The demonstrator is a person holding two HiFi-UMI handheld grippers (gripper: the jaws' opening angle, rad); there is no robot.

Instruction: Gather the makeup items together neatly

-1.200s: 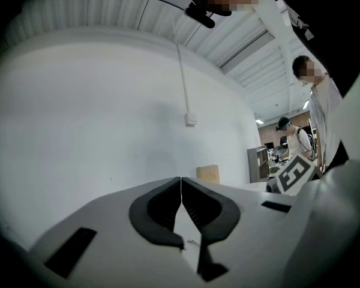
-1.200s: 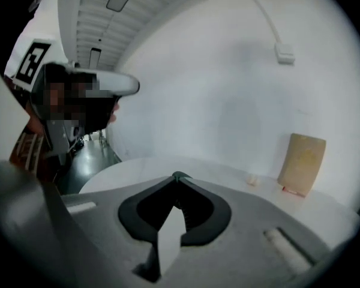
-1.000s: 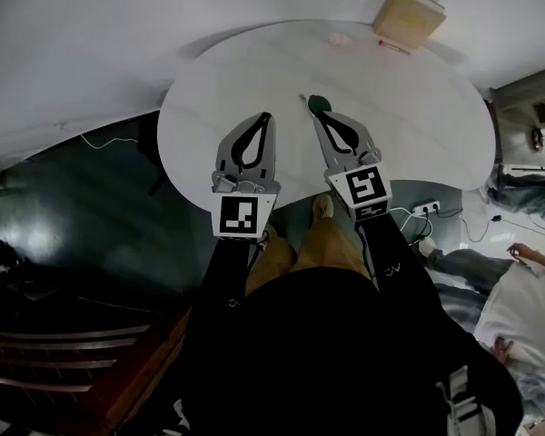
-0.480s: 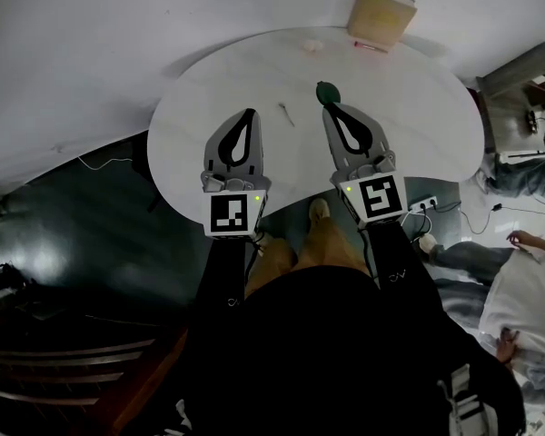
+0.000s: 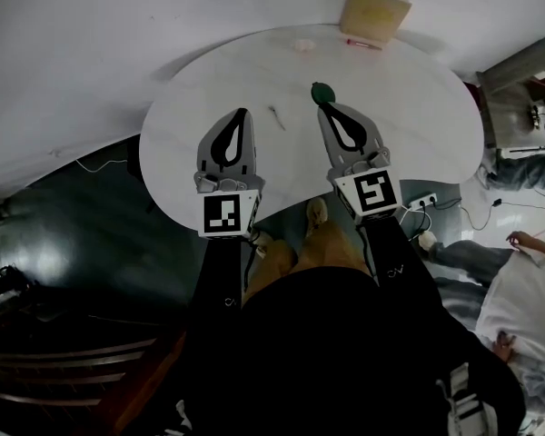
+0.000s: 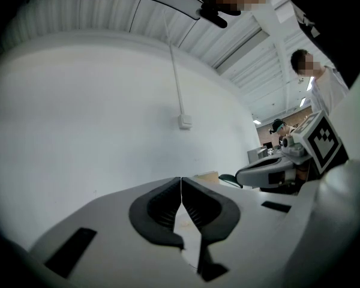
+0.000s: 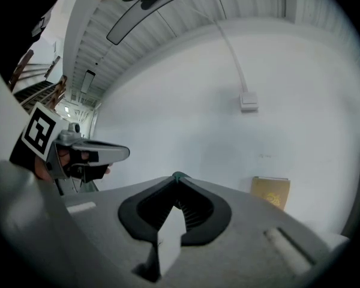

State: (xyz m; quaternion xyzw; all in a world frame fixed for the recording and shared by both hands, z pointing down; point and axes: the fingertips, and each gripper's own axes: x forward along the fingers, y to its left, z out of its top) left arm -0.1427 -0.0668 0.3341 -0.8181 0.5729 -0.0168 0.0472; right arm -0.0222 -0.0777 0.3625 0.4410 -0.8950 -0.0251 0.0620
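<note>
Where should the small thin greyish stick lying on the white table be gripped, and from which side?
Probably mid-length, with the jaws across its narrow width, coming down from above. The small thin greyish stick lies flat and slanted on the white table. The left gripper beside it is shut and empty, while the right gripper is shut on a dark green round item.

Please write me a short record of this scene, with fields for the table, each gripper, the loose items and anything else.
table: white table with a rounded edge, beside a white wall
left: left gripper over the table, jaws together, nothing between them
right: right gripper shut on a dark green item
loose items: thin stick between the grippers; pale pink item near the far edge
other: tan box at the wall
</note>
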